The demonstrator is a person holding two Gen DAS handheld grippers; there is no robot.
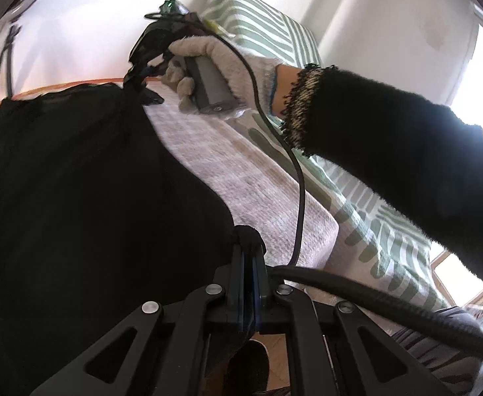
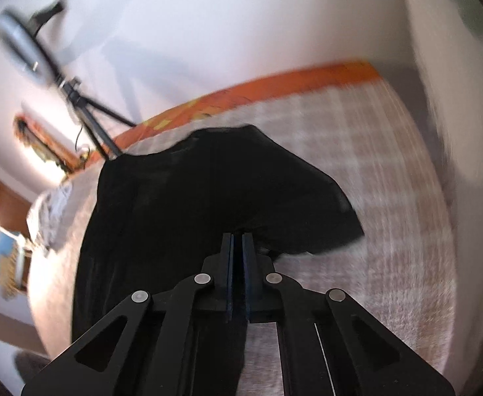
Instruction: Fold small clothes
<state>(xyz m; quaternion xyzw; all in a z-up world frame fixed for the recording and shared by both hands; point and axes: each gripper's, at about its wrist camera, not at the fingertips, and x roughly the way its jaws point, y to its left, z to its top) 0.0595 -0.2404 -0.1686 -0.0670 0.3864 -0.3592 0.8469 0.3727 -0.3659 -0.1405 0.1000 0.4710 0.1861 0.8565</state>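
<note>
- Pale checked blanket (image 2: 389,198) covers the bed; the black garment (image 1: 76,181) lies on it.
- Left gripper (image 1: 248,250) pinches one garment edge, and the right gripper (image 2: 238,241) is clamped on another (both jaws closed).
- Likely next: carry both edges across together.
- No writing is readable.

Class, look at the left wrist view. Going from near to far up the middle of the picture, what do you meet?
Left hand-held gripper shut on the black garment → checked blanket → gloved hand on the right hand-held gripper → striped cushion.
</note>
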